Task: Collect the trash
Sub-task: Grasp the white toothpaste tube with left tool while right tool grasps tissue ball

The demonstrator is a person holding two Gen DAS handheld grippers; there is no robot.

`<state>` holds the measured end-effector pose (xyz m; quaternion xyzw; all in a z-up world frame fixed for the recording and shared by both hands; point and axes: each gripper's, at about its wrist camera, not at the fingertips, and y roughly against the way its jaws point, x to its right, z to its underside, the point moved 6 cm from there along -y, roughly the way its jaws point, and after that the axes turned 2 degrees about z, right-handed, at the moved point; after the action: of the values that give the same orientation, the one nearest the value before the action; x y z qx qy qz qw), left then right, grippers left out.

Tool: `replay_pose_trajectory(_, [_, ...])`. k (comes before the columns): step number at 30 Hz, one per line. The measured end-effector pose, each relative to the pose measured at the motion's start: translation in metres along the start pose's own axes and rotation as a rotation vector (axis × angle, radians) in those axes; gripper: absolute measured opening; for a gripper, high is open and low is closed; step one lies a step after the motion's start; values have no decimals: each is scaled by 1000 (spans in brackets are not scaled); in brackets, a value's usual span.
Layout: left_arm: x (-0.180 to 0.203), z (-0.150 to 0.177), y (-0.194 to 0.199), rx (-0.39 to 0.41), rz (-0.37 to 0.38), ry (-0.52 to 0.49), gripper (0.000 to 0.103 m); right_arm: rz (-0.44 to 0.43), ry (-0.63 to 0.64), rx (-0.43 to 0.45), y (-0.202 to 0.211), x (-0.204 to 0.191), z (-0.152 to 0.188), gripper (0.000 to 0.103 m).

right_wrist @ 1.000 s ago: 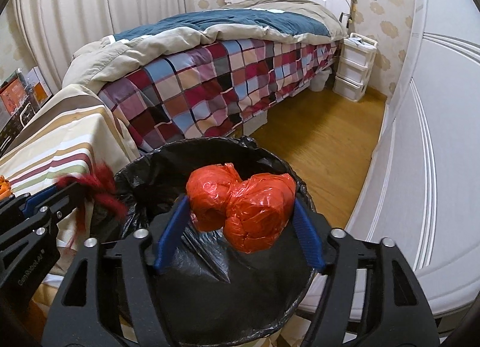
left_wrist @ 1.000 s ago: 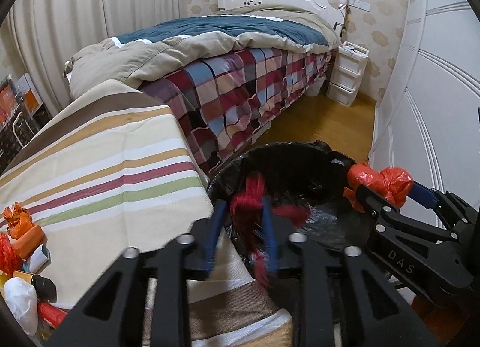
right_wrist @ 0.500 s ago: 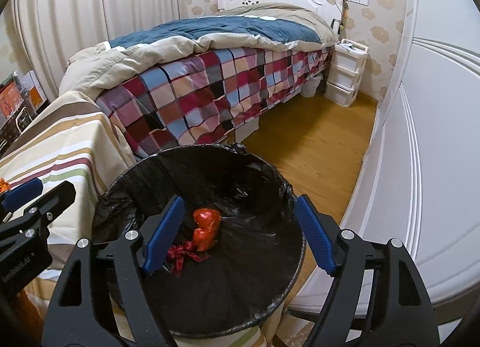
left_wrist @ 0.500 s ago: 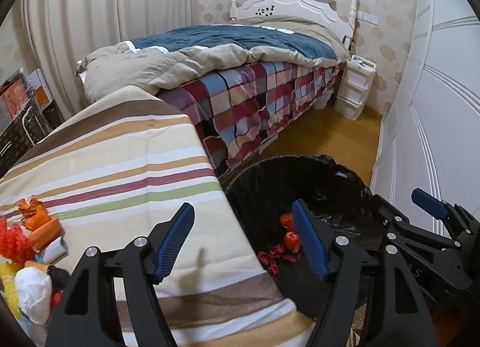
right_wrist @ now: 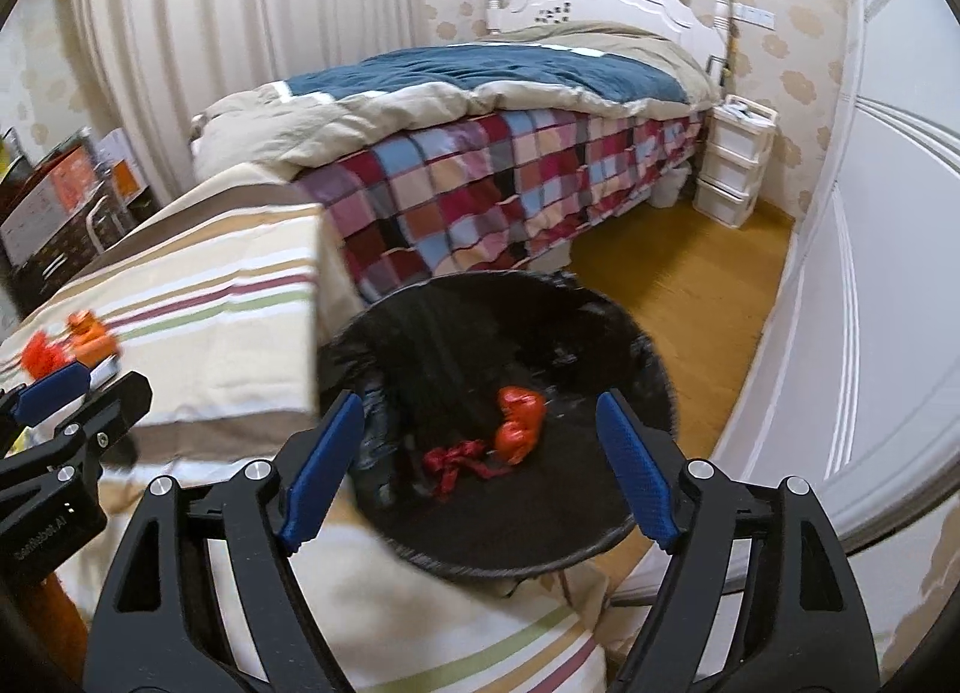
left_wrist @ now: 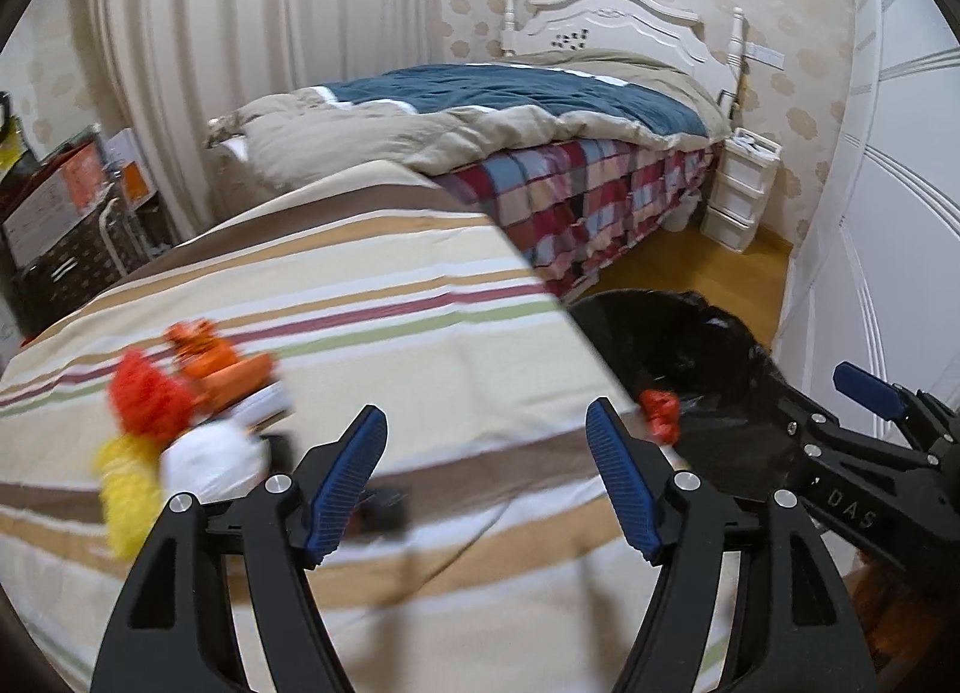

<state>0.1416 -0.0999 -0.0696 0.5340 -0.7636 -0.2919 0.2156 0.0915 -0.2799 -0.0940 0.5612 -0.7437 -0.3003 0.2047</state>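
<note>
Both emptied: left gripper (left_wrist: 486,477) spread wide over the striped tablecloth (left_wrist: 372,297), nothing between its blue pads; right gripper (right_wrist: 480,465) likewise agape above the black-lined trash bin (right_wrist: 648,369), jaws just widened further, holding nothing. Crumpled orange-red plastic bag (right_wrist: 521,423) and dark red scrap (right_wrist: 453,459) lying side by side on the bin's floor. Blurred heap of red, orange, yellow and white trash (left_wrist: 180,417) waiting on the cloth, left of the left gripper.

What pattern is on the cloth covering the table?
Horizontal stripes on cream: tan, brown, maroon, green and white. The tablecloth shows best in the left wrist view.
</note>
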Motion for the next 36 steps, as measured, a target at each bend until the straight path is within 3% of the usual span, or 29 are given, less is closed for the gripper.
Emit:
replay_pose_trajectory(10, [-79,51,37,-25,-125,101,70,-92,98,-8,22,-65,20,78])
replay_pose_trajectory(19, [-130,79,38,-78,-197,197,69,-159,178,-32,29,-115,39,78])
replay_pose_trajectory(22, [-132,85,34,-98,-189,189,62,-168,191,-40,30,-124,43,78])
replay_pose_trajectory(24, [-131,88,28,-124,-169,184,49,-171,195,-43,30,-127,44,78])
replay_pose_trajectory(26, [-129,91,28,-125,-164,173,45,-174,200,-43,31,-129,45,78])
replay_pose_trajectory(27, [-127,91,29,-121,-156,164,36,-175,202,-43,32,-130,45,78])
replay_pose_trajectory(36, [-120,90,47,-73,-122,145,31,-191,216,-46,32,-138,45,78])
